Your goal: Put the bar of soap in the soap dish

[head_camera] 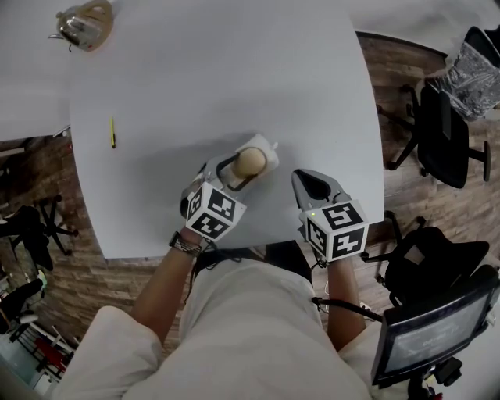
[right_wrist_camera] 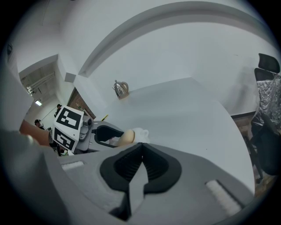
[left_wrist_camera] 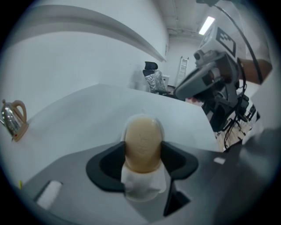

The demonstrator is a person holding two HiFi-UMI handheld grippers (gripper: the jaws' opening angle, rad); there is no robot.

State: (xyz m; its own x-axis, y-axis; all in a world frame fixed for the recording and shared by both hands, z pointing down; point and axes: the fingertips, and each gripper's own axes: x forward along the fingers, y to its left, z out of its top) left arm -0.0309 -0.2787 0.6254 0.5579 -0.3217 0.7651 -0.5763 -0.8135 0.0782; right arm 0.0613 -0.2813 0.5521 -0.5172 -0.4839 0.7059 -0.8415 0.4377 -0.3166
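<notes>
A: Nearest us, the right gripper (head_camera: 303,178) sits at the near right of the table (head_camera: 234,70), its jaws pressed together on nothing. Do we need it?

B: We judge not. It can rest where it is, clear of the work.

A: Just left of it, the left gripper (left_wrist_camera: 143,154) angles down and clamps the bar of soap (left_wrist_camera: 142,135) by its two flanks.

B: The white soap dish (left_wrist_camera: 143,188) shows right beneath the bar. We cannot tell whether the soap touches the dish.

A: So we lower gently until the bar seats, centred. Then we part the jaws evenly, so neither pad drags it sideways.

B: After that we draw straight back toward ourselves. The dish looks light and could slide.

A: The yellow pencil (head_camera: 112,131) and the kettle (head_camera: 84,23), far left, are well out of our way.
</notes>
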